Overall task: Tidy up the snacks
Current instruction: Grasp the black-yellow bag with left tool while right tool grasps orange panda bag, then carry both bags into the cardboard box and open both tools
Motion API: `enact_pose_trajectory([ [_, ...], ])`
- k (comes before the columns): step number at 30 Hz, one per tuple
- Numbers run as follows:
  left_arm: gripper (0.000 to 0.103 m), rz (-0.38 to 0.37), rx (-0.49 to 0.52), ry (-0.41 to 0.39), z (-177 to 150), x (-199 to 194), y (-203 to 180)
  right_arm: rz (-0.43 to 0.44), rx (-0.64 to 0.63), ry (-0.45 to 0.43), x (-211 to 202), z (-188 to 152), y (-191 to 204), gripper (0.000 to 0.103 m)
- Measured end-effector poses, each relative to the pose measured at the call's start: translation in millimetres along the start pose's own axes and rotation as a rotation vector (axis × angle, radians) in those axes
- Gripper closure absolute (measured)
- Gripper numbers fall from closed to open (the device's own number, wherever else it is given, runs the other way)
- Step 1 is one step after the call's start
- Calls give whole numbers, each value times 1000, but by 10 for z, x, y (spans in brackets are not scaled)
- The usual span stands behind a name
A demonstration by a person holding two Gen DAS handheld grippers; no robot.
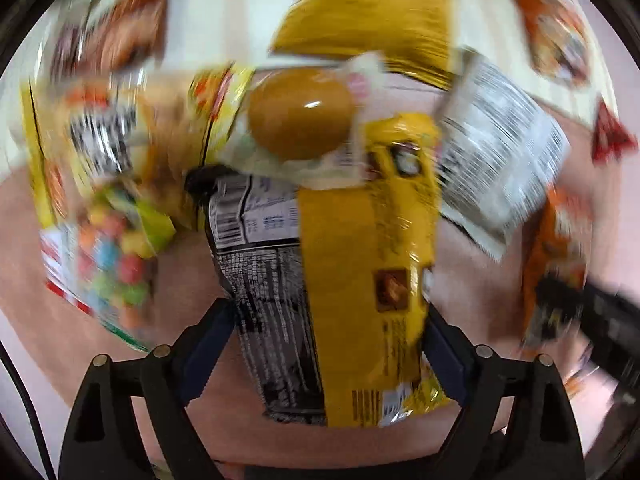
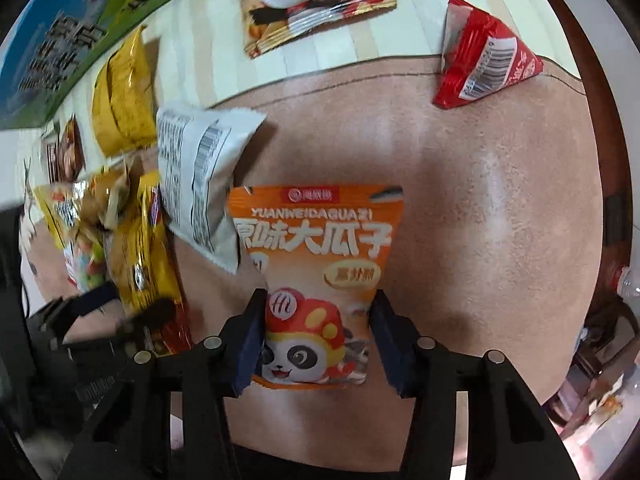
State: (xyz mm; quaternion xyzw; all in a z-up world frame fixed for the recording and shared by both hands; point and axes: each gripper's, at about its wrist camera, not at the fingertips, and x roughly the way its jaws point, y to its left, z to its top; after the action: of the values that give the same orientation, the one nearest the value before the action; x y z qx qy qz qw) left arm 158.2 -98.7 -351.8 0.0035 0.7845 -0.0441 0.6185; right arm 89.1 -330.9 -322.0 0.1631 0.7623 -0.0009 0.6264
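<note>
In the blurred left wrist view, my left gripper [image 1: 326, 344] has its jaws on both sides of a yellow and black snack packet [image 1: 360, 264], seemingly gripping it. Beyond it lie a wrapped brown egg [image 1: 300, 114], a colourful candy bag [image 1: 116, 264] and a white packet [image 1: 500, 152]. In the right wrist view, my right gripper [image 2: 318, 332] is shut on an orange sunflower seed packet with a panda [image 2: 316, 264], over the brown mat. The left gripper's packet shows at left [image 2: 144, 252].
A brown mat [image 2: 460, 208] covers a striped tablecloth [image 2: 224, 48]. A red triangular packet [image 2: 484, 56] and a panda packet [image 2: 308, 0] lie far. A yellow bag [image 2: 122, 92] and a green-blue box [image 2: 60, 40] sit at the left. Mat's right half is bare.
</note>
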Motion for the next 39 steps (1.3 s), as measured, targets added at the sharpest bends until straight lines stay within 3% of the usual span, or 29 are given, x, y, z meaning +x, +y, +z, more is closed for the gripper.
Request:
enact_pose_trajectory([
  [2, 10, -72, -97, 29, 6, 116, 168, 20, 20, 0, 41, -9, 9, 49],
  [4, 9, -92, -128, 21, -19, 184, 235, 37, 51, 3, 80, -5, 6, 49],
  [10, 16, -13, -67, -21, -68, 149, -108, 45, 96, 13, 149, 8, 16, 48],
  [14, 18, 1, -63, -54, -221, 32, -209, 17, 82, -7, 129, -42, 48, 54],
  [20, 18, -7, -25, -103, -598, -349, -376, 50, 79, -29, -9, -270, 155, 58],
  [25, 18, -25, 22, -167, -902, -948, -367, 67, 66, -83, -220, -465, 267, 58],
  [33, 18, -103, 12, -326, -764, -2040, -227, 192, 5, -199, -942, -459, 605, 60],
  [39, 18, -111, -26, -434, 34, -2439, -167, 280, -106, -347, -1748, 25, 964, 60],
])
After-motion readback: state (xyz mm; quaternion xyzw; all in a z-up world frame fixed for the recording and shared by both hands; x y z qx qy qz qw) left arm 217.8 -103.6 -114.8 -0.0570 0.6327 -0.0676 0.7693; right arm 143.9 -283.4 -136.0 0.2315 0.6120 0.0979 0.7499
